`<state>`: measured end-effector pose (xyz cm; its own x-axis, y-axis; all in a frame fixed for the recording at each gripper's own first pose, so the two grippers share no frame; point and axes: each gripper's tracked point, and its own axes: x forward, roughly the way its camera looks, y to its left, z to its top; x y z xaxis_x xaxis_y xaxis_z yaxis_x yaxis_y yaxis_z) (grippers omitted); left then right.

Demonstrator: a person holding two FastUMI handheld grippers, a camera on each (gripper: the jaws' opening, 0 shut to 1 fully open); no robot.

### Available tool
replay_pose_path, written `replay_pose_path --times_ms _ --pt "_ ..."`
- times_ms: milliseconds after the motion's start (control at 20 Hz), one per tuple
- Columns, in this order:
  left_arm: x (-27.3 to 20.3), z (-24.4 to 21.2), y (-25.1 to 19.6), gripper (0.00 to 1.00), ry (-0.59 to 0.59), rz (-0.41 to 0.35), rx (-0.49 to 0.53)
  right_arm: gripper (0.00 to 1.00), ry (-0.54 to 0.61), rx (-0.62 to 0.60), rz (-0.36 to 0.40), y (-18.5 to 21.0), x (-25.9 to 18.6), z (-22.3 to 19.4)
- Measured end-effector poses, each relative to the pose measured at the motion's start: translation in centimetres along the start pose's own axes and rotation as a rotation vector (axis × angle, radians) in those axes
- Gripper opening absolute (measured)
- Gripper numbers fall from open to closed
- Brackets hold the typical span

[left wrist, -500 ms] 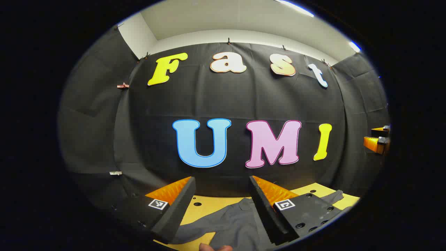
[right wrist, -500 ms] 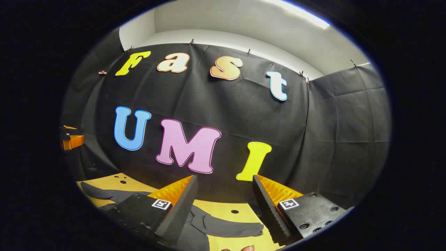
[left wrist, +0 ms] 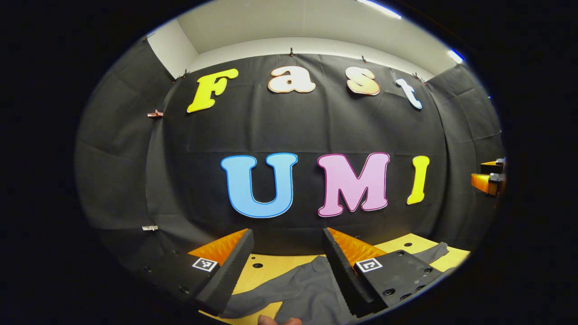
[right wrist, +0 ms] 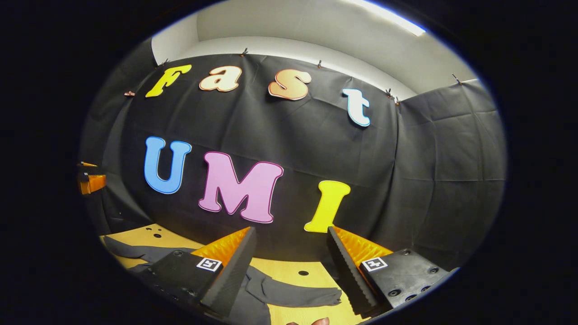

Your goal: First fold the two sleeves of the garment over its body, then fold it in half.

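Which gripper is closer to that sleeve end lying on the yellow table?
Right. The right gripper hangs open just above the sleeve end; the left gripper hangs open over the garment's body, farther off.

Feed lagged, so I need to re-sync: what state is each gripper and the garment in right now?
Left gripper: open, holding nothing, above the garment.
Right gripper: open, holding nothing.
Garment: lying on the table, unfolded.
Sleeve: spread out sideways on the table, not yet folded over.

Both views tip slightly lower — garment point(left wrist: 301, 289) and table point(right wrist: 289, 272) show more.
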<state>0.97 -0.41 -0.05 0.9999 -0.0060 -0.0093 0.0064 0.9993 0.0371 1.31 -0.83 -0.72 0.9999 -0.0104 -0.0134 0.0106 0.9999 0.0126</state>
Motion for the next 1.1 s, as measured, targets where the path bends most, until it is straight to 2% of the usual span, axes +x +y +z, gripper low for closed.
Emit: replay_pose_path --times_ms 50,100,150,200,500,650,700,750,1100 --pt "0.2 0.2 -0.3 0.95 0.001 -0.003 0.004 0.96 0.0 0.0 0.004 0.0 0.3 0.0" --pt "0.4 0.2 -0.5 0.95 0.0 -0.004 0.012 0.92 0.0 -0.002 0.008 0.0 0.7 -0.1" --pt "0.6 0.4 -0.7 0.96 -0.001 0.0 0.019 0.92 0.002 -0.003 0.013 -0.2 1.0 -0.3" --pt "0.9 0.3 -1.0 0.95 0.002 0.004 0.022 0.96 0.006 -0.006 0.016 -0.4 1.3 -0.6" --pt "2.2 -0.2 -4.3 0.96 0.03 -0.004 0.018 0.96 0.098 0.059 0.023 -3.8 4.3 -5.3" --pt "2.5 0.1 -6.2 0.96 0.029 0.003 0.021 0.96 0.154 0.055 0.014 -7.1 6.4 -9.0" --pt "2.7 0.0 -6.9 0.95 0.033 0.006 0.028 0.92 0.175 0.051 0.007 -8.3 7.1 -10.5" --pt "2.8 0.0 -7.6 0.95 0.039 0.006 0.032 0.96 0.196 0.045 0.003 -9.4 7.8 -12.2" --pt "3.8 -1.4 -12.7 0.96 0.119 0.008 0.034 0.97 0.351 0.058 -0.016 -15.2 11.9 -24.2"
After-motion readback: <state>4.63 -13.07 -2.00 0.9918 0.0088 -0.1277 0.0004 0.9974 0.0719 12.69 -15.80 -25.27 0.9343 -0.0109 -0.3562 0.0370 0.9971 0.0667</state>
